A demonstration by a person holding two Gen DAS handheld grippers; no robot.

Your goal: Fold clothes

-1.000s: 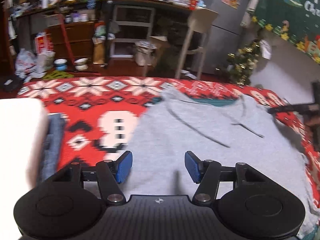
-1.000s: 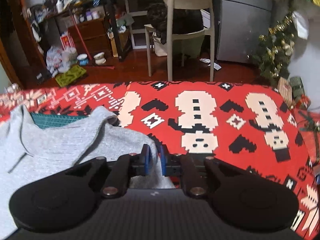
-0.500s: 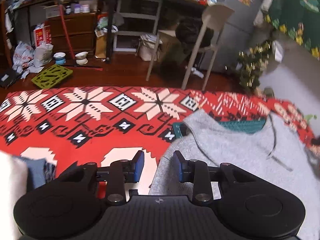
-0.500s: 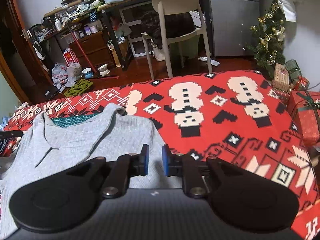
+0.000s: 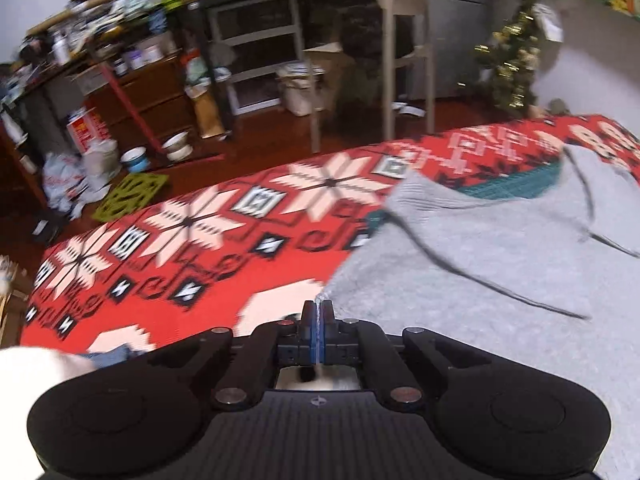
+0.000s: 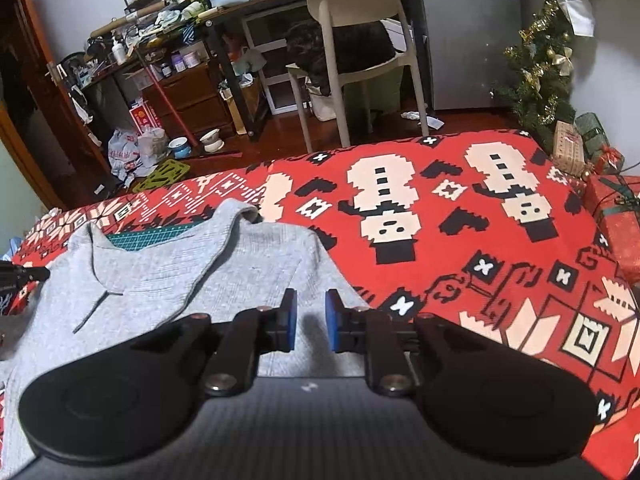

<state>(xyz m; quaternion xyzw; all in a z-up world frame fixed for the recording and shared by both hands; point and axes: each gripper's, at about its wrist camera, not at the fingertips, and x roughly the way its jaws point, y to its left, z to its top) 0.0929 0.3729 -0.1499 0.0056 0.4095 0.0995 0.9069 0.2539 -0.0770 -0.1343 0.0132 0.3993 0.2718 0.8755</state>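
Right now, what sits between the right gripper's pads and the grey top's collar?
Only grey top fabric: the right gripper hangs over it, jaws apart, with nothing else up to the collar. Right wrist view shows it.

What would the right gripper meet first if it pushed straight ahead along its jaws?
Most likely the grey sweater: the right gripper points down at its near edge, jaws slightly apart with cloth showing between them. The red patterned blanket lies just beyond; depth is hard to judge.

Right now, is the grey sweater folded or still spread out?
Mostly spread. The grey sweater lies flat on the red blanket, collar open, only one shoulder edge turned over. Its lower part is out of view.
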